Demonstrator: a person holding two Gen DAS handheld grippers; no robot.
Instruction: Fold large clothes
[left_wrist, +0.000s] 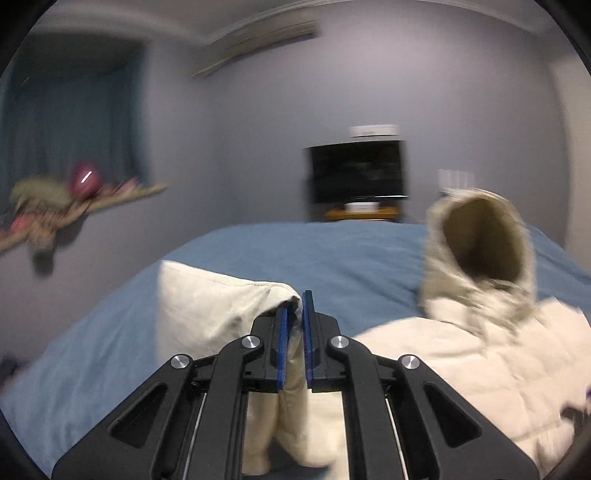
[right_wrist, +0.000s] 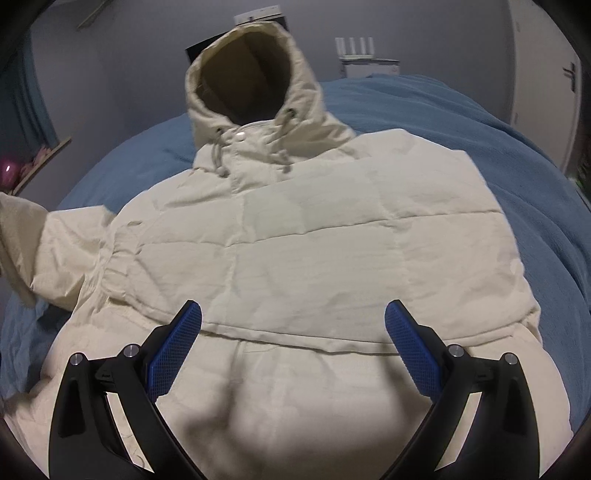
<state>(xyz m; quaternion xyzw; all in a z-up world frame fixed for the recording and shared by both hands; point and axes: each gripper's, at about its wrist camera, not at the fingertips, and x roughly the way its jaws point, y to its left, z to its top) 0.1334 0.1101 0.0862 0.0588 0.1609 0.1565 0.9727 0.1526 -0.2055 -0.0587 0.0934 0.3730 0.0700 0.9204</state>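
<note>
A cream quilted hooded jacket (right_wrist: 317, 236) lies face up on the blue bed (right_wrist: 461, 110), its hood (right_wrist: 243, 74) standing open at the far end. My left gripper (left_wrist: 294, 306) is shut on the jacket's sleeve (left_wrist: 210, 306), which it holds lifted off the bed; cream cloth is pinched between the blue pads. The jacket's body (left_wrist: 480, 362) and hood (left_wrist: 480, 236) lie to the right in the left wrist view. My right gripper (right_wrist: 293, 317) hovers open over the jacket's lower front, with nothing between its fingers. The raised sleeve (right_wrist: 40, 251) shows at the left edge.
The blue bedcover (left_wrist: 295, 251) stretches beyond the jacket. A dark screen (left_wrist: 356, 171) stands on a small wooden stand (left_wrist: 362, 214) by the far wall. A shelf with a pink round object (left_wrist: 85, 181) hangs on the left wall beside blue curtains (left_wrist: 70, 122).
</note>
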